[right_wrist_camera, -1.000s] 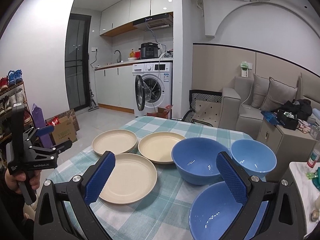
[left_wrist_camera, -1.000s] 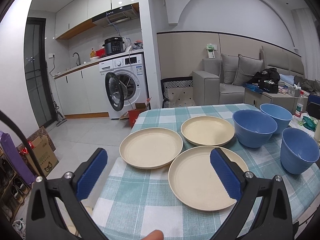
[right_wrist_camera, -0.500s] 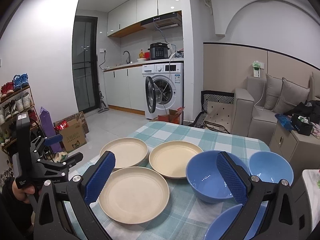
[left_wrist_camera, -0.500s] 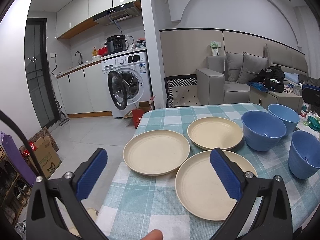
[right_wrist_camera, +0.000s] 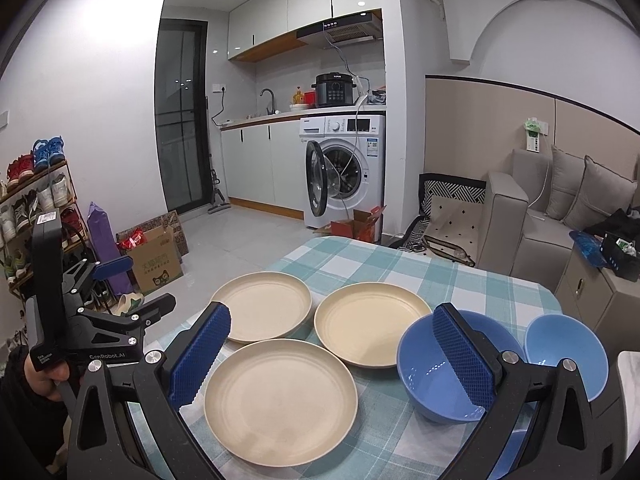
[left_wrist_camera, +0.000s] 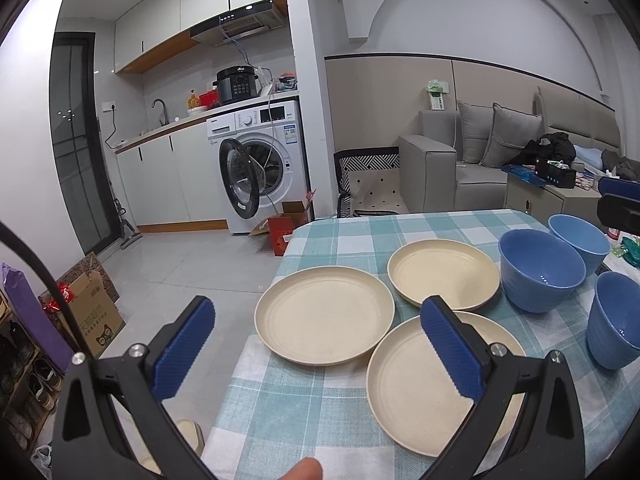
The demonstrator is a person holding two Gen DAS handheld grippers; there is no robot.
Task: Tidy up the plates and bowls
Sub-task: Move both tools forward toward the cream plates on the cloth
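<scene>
Three cream plates lie on the checked tablecloth (left_wrist_camera: pixel 304 408): a left plate (left_wrist_camera: pixel 324 314), a back plate (left_wrist_camera: pixel 442 276) and a near plate (left_wrist_camera: pixel 404 380). To their right stand three blue bowls (left_wrist_camera: pixel 540 276), (left_wrist_camera: pixel 578 238), (left_wrist_camera: pixel 616 320). My left gripper (left_wrist_camera: pixel 314 308) hovers open over the table's left edge, holding nothing. My right gripper (right_wrist_camera: pixel 332 314) is open above the near plate (right_wrist_camera: pixel 280 400), with the big bowl (right_wrist_camera: pixel 432 376) behind its right finger. In the right wrist view the left gripper (right_wrist_camera: pixel 140 284) is held off the table's left side.
A washing machine (left_wrist_camera: pixel 260 168) with its door open stands behind the table. Cardboard boxes (left_wrist_camera: pixel 94 316) sit on the floor at the left, beside a shoe rack (right_wrist_camera: pixel 36 216). A grey sofa (left_wrist_camera: pixel 472 168) and a low cabinet (left_wrist_camera: pixel 548 200) are at the right.
Both views have drifted a little left and back, so plates and bowls sit further right in frame. Plates and bowls have not moved. Both grippers stay open.
</scene>
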